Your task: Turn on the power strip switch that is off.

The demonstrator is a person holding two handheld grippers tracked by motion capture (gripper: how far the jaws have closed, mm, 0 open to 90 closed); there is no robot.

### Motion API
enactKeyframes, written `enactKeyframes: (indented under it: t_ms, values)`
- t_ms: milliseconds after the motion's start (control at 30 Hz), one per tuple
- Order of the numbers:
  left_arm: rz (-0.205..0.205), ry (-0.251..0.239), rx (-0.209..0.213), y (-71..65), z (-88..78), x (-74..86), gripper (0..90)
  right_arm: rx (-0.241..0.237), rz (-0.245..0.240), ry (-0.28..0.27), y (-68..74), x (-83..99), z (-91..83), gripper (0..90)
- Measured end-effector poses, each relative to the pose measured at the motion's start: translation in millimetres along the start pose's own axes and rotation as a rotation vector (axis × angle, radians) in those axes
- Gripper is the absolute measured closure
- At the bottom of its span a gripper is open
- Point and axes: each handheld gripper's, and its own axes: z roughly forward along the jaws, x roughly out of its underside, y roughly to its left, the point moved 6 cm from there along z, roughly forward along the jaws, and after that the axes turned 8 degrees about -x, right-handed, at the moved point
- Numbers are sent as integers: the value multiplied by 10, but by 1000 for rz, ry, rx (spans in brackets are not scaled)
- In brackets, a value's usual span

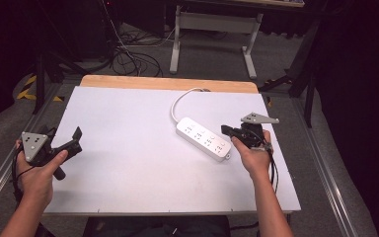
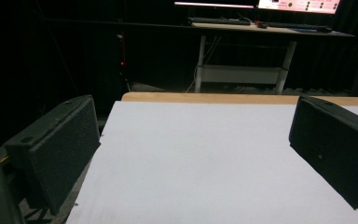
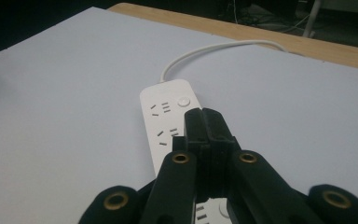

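a white power strip (image 1: 204, 138) lies right of centre on the white table (image 1: 128, 163). the right gripper (image 1: 230, 131) hovers over it, jaws pressed together, empty. the left gripper (image 1: 75, 138) is wide apart, holding nothing, near the table's left edge.

No readable text, labels or numbers

Black grippers (image 1: 71, 143), grey triangular plates (image 1: 33, 144), brass screws (image 3: 181, 158), bare forearms (image 1: 271, 207).
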Motion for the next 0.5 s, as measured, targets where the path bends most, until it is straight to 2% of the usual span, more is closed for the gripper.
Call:
enactKeyframes:
  t_ms: [100, 233, 433, 500]
  values:
    - [4, -2, -5, 6, -3, -2, 22, -4, 5, 15, -10, -7, 64, 900]
    - [-1, -2, -7, 19, -14, -2, 23, -1, -15, 66, -41, -16, 212, 900]
    - [-9, -1, -8, 28, -15, 0, 25, 3, -21, 88, -70, -23, 282, 900]
    - [0, 1, -6, 23, -10, 2, 24, 6, -26, 115, -79, 4, 330, 900]
